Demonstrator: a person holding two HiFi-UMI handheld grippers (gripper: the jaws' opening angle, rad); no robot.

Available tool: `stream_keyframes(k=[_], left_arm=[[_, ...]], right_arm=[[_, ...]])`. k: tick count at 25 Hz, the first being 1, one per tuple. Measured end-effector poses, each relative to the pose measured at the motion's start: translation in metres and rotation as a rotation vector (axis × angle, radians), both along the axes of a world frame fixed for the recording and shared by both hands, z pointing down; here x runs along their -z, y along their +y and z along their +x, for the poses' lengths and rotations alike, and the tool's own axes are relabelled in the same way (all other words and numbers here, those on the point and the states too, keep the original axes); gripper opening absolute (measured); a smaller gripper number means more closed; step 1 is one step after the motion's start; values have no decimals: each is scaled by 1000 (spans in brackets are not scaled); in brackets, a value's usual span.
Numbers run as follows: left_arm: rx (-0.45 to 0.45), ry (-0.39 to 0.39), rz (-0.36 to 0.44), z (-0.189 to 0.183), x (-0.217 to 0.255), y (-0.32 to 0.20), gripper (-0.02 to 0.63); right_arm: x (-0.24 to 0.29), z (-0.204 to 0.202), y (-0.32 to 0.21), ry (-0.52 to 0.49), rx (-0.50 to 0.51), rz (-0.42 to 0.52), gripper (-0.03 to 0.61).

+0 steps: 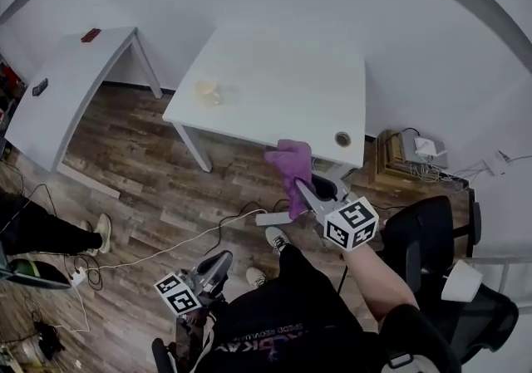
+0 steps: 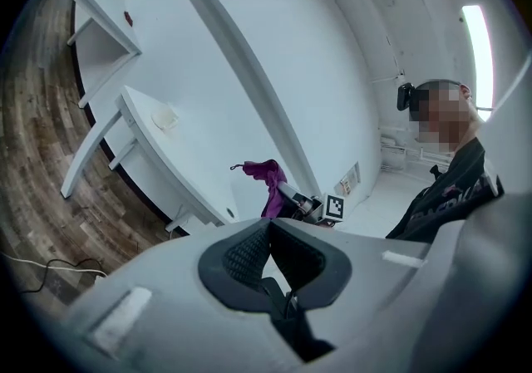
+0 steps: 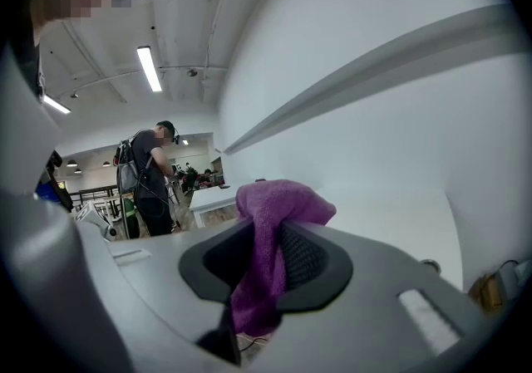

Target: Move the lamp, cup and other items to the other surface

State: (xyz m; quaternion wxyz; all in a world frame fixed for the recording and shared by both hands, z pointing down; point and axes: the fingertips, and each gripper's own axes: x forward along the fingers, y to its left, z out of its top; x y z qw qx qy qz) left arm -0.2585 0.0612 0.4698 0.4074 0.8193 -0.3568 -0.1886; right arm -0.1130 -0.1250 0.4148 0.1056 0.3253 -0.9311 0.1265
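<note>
My right gripper (image 1: 306, 190) is clenched on a purple cloth (image 1: 289, 165). In the right gripper view the cloth (image 3: 278, 201) runs down between the two pads, bunches above them and hangs in a tail below. From the head view I hold it at the near edge of the white counter (image 1: 283, 72). The top of the cloth overlaps that edge, and I cannot tell whether it touches the surface.

My left gripper (image 1: 220, 265) hangs low by my body, well apart from the counter. In its own view the left gripper (image 2: 268, 226) has its pads drawn together at the tips, with nothing between them.

A pale cup (image 1: 208, 93) stands on the counter near its left edge, well apart from the cloth. A small ring-shaped thing (image 1: 342, 139) lies near the right front corner, just beside the cloth.

A second white counter (image 1: 71, 72) stands apart to the left. It carries a small red thing (image 1: 90, 34) near its far end and a small dark thing (image 1: 39, 86) nearer. The wooden floor (image 1: 141, 188) between and below the counters is strewn with cables. A black chair (image 1: 432, 238) stands at my right.
</note>
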Motion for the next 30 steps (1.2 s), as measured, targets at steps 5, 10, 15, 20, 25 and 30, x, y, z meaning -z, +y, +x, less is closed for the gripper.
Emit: stream_keyframes(k=[5, 10, 15, 20, 25, 30], left_arm=[[-113, -4, 12, 28, 3, -14, -2], [-221, -7, 25, 62, 8, -17, -2], [-274, -12, 18, 92, 7, -18, -2], [-317, -10, 29, 129, 10, -24, -2], [-360, 3, 16, 175, 10, -26, -2], [-430, -1, 22, 227, 15, -28, -2]], right_arm=[[2, 26, 38, -22, -47, -5, 86], [3, 52, 77, -37, -80, -13, 86], [13, 75, 109, -71, -93, -26, 86], [17, 104, 131, -83, -106, -25, 86], [10, 139, 141, -84, -132, -59, 87], [6, 181, 147, -104, -180, -79, 87]])
